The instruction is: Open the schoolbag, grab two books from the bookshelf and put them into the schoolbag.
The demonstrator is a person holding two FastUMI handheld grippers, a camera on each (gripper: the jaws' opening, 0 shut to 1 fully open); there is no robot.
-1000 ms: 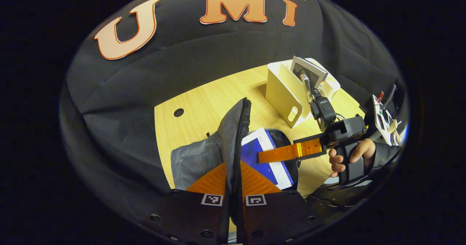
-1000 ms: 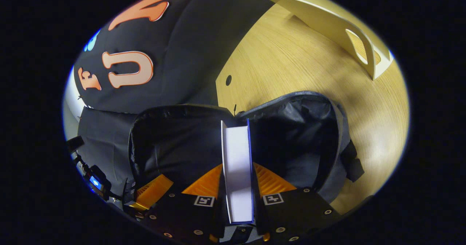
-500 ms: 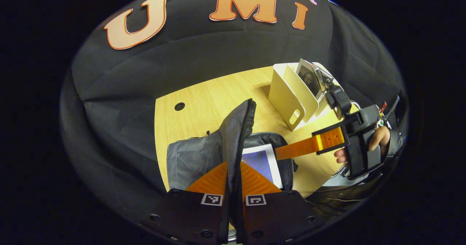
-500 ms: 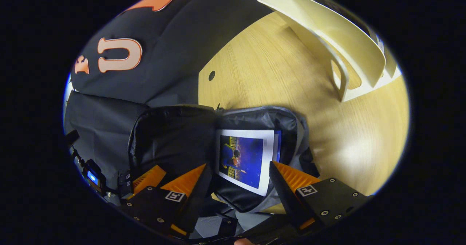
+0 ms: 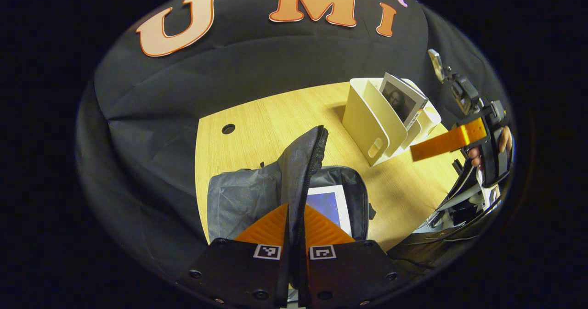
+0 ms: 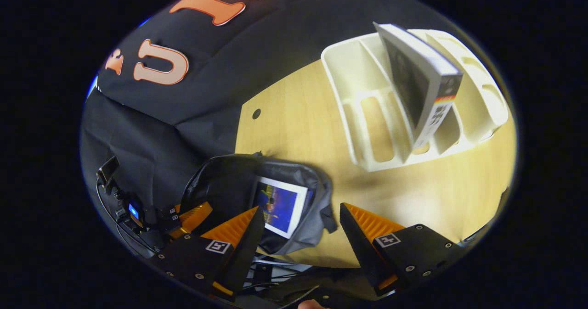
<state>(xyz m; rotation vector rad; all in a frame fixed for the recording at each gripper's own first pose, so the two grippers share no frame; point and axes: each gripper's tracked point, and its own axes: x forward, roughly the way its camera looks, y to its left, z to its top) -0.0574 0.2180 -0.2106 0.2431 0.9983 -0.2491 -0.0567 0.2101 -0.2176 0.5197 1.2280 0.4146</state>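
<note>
On table (image 6: 312, 130), my left gripper (image 5: 294, 233) clenched bag (image 5: 301, 162) flap; right gripper (image 6: 298, 228) released; book (image 6: 280, 205) lay inside bag; second book (image 6: 420, 81) stood in shelf (image 6: 353, 93).

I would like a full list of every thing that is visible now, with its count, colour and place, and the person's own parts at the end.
schoolbag: one, grey, lying open at the near edge of the table.
flap: one, grey with a black zipper, lifted upright.
blue book: one, blue cover with a white border, lying inside the schoolbag.
dark book: one, dark cover, standing tilted in the bookshelf.
bookshelf: one, cream, on the table beyond the schoolbag.
table: one, light wood, with a round hole.
left claw: one, shut on the flap.
right claw: one, open, above the table's near edge.
hand: one, holding the right claw's handle.
</note>
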